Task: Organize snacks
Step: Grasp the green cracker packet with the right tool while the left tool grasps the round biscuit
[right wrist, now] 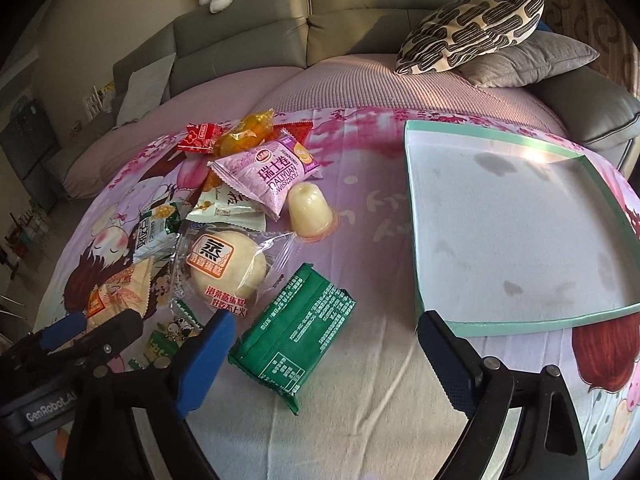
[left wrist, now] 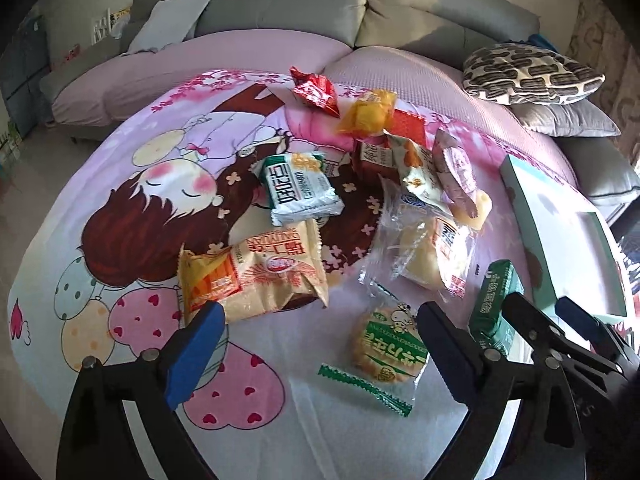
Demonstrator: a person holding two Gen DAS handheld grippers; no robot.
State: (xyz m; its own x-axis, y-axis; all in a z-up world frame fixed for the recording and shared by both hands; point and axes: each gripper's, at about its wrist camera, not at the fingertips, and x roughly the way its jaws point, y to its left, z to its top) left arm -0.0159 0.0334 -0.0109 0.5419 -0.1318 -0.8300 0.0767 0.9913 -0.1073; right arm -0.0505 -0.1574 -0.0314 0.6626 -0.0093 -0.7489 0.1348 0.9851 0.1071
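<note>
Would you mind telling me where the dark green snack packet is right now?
The dark green snack packet lies flat on the cartoon cloth, centre-low in the right wrist view, between the steamed cake pack and the teal tray.

Loose pile of wrapped snacks (right wrist: 236,184) strewn over the cartoon blanket's (right wrist: 360,380) middle, mostly lying flat. Dark green packet (right wrist: 294,330) flat, back side up, near the front edge. Shallow teal-rimmed tray (right wrist: 496,322) toward the right edge, nothing inside.
</note>
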